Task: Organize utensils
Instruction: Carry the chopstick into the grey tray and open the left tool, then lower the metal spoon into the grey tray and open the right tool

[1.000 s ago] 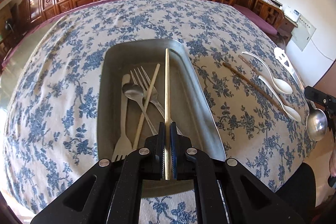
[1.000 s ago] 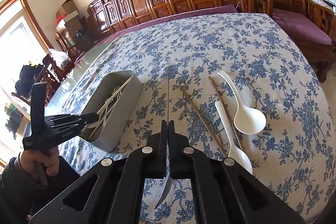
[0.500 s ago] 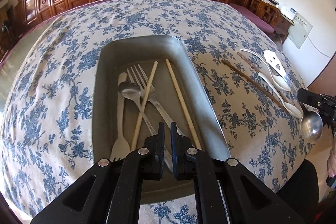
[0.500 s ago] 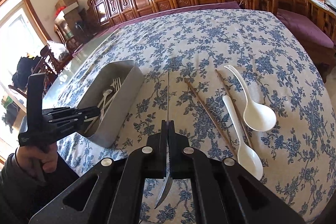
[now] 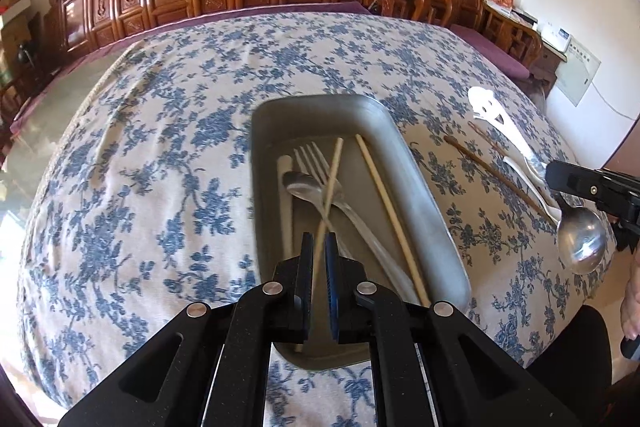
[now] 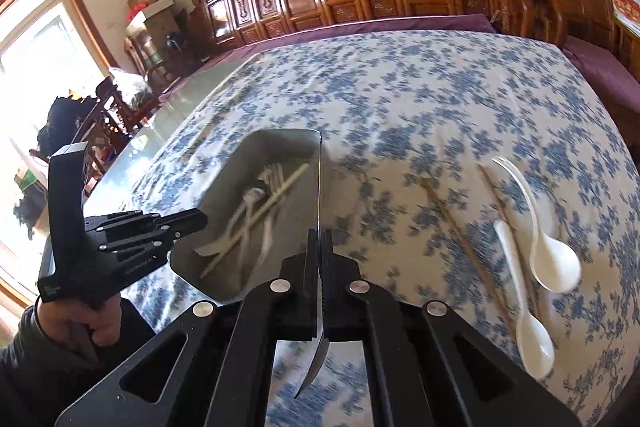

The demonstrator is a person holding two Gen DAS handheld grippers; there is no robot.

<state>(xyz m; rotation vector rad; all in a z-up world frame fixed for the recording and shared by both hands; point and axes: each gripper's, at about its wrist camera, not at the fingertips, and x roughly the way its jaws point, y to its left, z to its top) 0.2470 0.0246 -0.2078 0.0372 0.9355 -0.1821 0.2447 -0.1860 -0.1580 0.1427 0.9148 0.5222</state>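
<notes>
- Far left, my left gripper (image 5: 318, 283) hangs over the near end of the metal tray (image 5: 420, 187), its jaws all but pressed together and holding nothing. The pale stick showing in the slit looks to me like one lying in the tray below. If I dip that hand, the tips could knock the pile or catch the near rim and shove the tray across the tablecloth (image 5: 160, 147).
- In the tray, the fork (image 5: 310, 163), a steel spoon and two pale chopsticks (image 5: 384, 203) lie crossed, not sorted. Anything dropped on top may land askew, bounce, or lever a chopstick over the wall.
- Right of the tray, my right gripper (image 6: 320, 255) is pinching the metal spoon (image 5: 580, 243) by its thin handle, bowl hanging towards me and the fancy end pointing away. The grip is narrow on smooth metal, so I think the spoon could swivel or slip out over the cloth. The long handle may also strike the tray's right wall, or my other gripper, as the two hands converge.
- Furthest right, the brown chopsticks (image 5: 492, 171) and two white spoons (image 6: 556, 263) lie on the cloth, overlapping. Grabbing one could drag its neighbour or bunch the fabric.
</notes>
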